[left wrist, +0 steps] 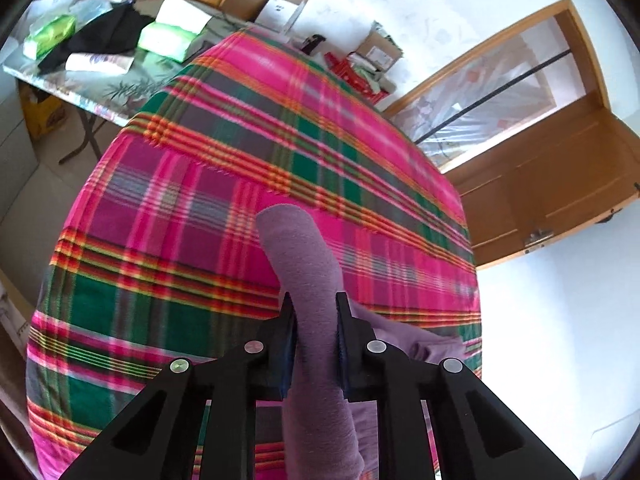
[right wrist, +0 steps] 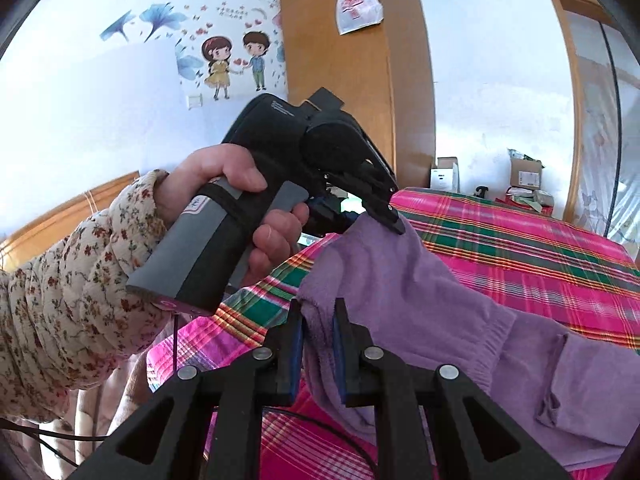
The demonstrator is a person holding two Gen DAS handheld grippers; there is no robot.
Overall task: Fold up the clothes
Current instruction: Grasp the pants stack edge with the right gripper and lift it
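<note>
While your left gripper [left wrist: 314, 320] and right gripper [right wrist: 318, 326] each clamp their jaws on the purple garment [right wrist: 420, 300], it hangs lifted over the plaid bed cover [left wrist: 240, 168]; cardboard boxes [left wrist: 378, 50] sit past the bed's far edge, contents unclear; a cluttered counter [left wrist: 100, 96] stands beside the bed; a wooden wardrobe [right wrist: 360, 80] stands against the wall.

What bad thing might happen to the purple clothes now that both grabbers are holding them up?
The left gripper pinches only a narrow bunched strip of the purple garment, so it might slip out. The right gripper also grips near an edge. Most of the cloth hangs loose over the plaid blanket, so it may sag and fold crooked.
</note>
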